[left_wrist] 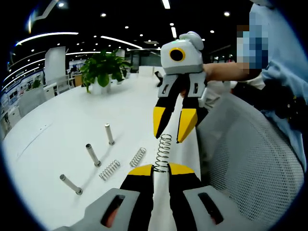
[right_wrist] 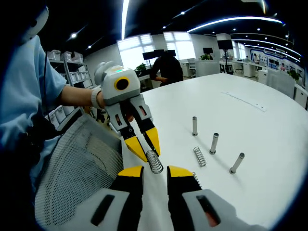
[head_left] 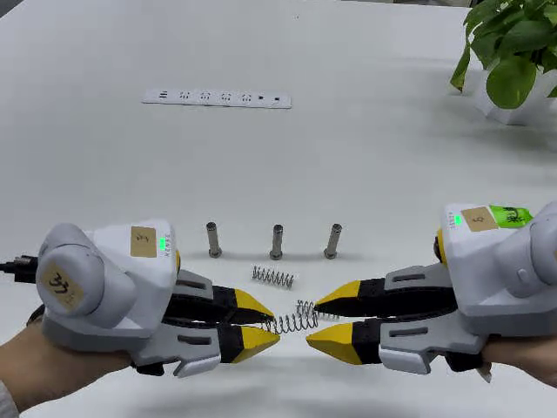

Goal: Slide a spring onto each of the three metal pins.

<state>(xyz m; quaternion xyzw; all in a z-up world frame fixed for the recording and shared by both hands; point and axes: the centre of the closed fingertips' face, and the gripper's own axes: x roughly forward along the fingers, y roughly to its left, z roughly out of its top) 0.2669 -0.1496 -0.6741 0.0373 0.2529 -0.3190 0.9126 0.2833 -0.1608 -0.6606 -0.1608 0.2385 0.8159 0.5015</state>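
Left gripper [head_left: 268, 326] pinches a spring [head_left: 291, 323] — right gripper [head_left: 312, 323] gapes.

This is an open office, with long ceiling lights [right_wrist: 231, 20], desks [right_wrist: 204, 67] with monitors [right_wrist: 208, 50], shelves [right_wrist: 72, 77], a mesh chair [right_wrist: 82, 168] and a plant [head_left: 513, 43] on the white table [head_left: 348, 157]

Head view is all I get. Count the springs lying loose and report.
Observer: Left gripper view: two loose springs lie side by side on the table, apart, beside the pins.
Operator: Now check the right jaws along their line.
Observer: Right gripper view: the right gripper is open with nothing in it; the held spring, pinched by the left gripper, ends centred just ahead of its gap.
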